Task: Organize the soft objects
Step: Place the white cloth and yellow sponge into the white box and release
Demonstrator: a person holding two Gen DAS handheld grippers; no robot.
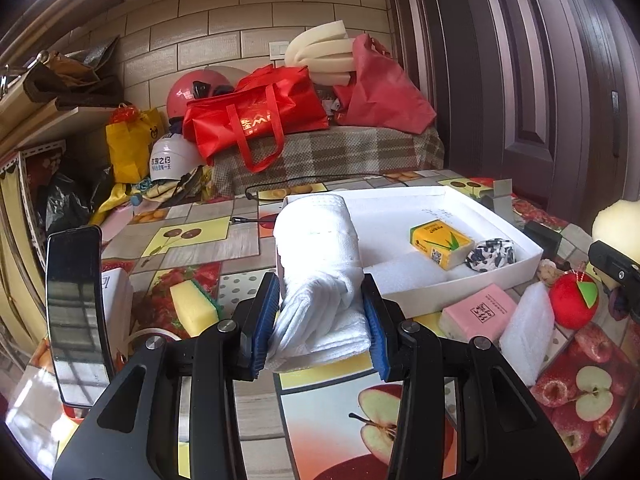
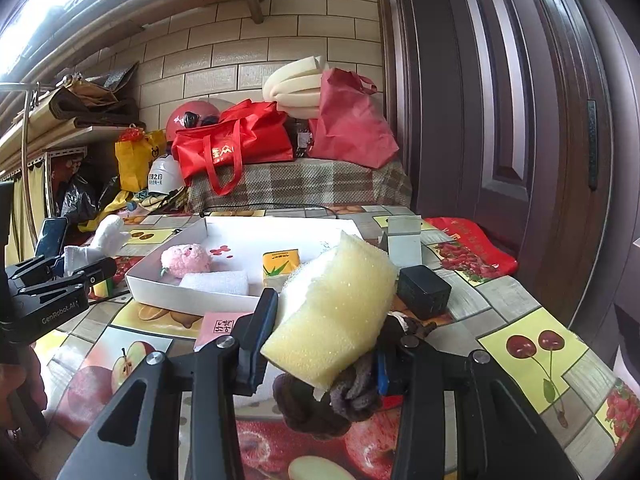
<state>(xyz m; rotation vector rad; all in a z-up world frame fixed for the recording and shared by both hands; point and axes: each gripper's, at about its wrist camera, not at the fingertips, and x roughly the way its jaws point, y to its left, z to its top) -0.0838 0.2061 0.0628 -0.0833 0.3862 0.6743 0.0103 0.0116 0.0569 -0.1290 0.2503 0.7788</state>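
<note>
White tray (image 1: 460,292): on the fruit-print table, at twelve to one o'clock from the left gripper (image 1: 320,316). Its jaws pinch a rolled white towel (image 1: 316,248), long axis toward twelve. Right gripper (image 2: 320,332) clamps a yellow sponge (image 2: 340,304) just short of the tray's near rim, at eleven o'clock; likely the nearer.

Both cams sit low over the table (image 1: 208,236), close up, facing the brick wall; both catch the white tray (image 2: 160,280) mid-table.
</note>
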